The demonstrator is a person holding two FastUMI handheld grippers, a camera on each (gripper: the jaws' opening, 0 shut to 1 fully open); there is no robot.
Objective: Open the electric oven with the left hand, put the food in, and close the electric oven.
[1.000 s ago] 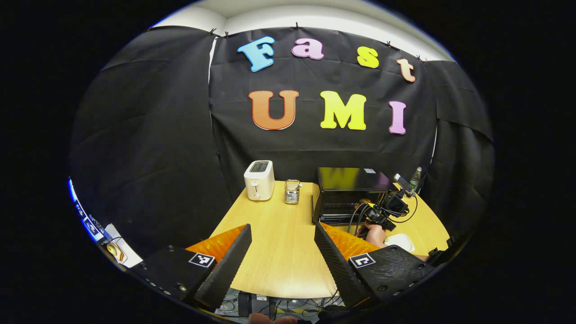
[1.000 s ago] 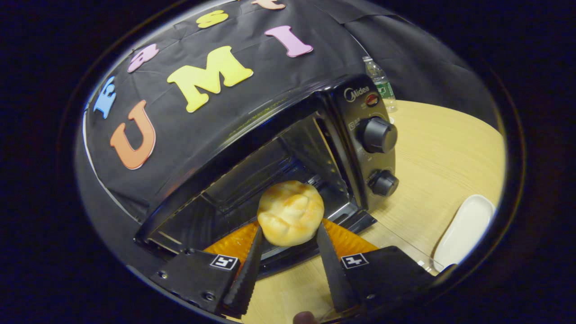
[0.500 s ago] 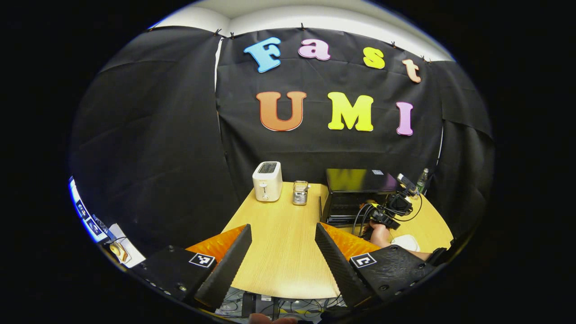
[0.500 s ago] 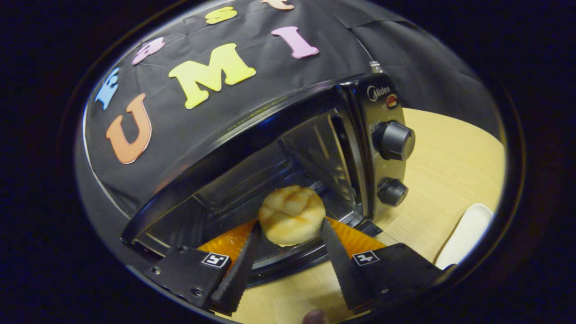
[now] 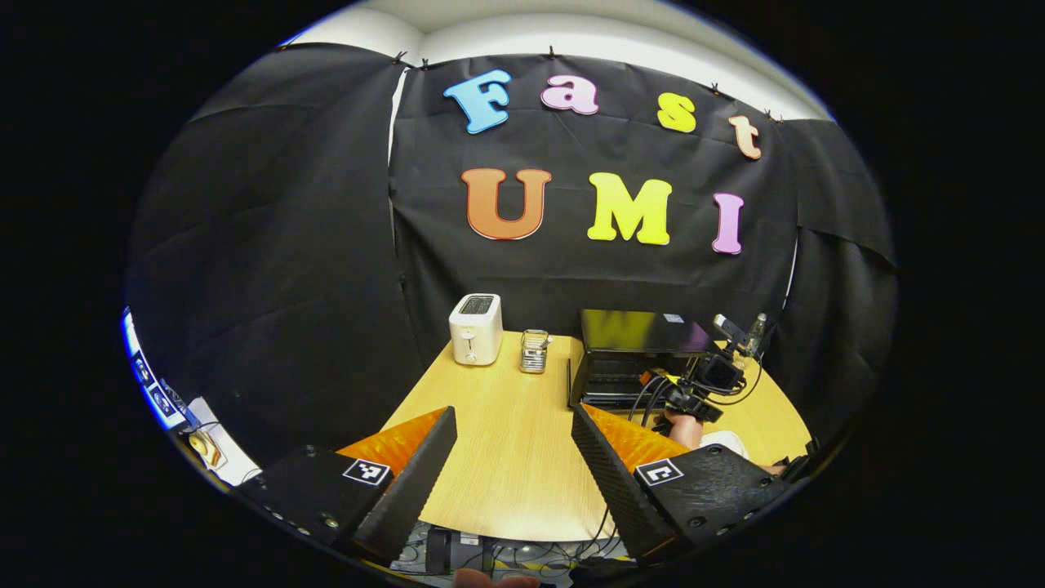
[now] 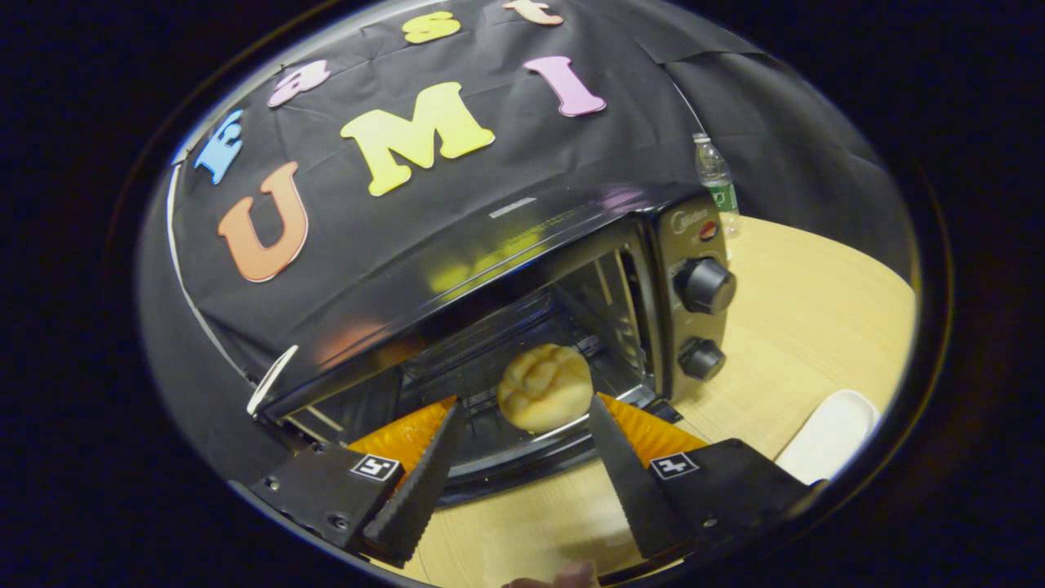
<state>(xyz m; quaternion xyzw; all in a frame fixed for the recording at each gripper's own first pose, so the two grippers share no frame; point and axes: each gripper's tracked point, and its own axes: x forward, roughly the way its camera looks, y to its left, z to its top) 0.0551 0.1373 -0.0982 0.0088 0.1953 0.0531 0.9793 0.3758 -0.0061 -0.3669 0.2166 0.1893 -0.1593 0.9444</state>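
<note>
Now the bun (image 6: 544,398) is released inside the open oven (image 6: 522,310); the right claw (image 6: 522,469) is opened wide, empty. Only closing is left.

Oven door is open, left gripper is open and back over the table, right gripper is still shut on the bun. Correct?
Not quite. In the right gripper view the right gripper is open: its fingers stand apart, clear of the bun, which sits inside the oven. The rest holds: the door is open, and the left gripper view shows the left gripper open over the table.
</note>
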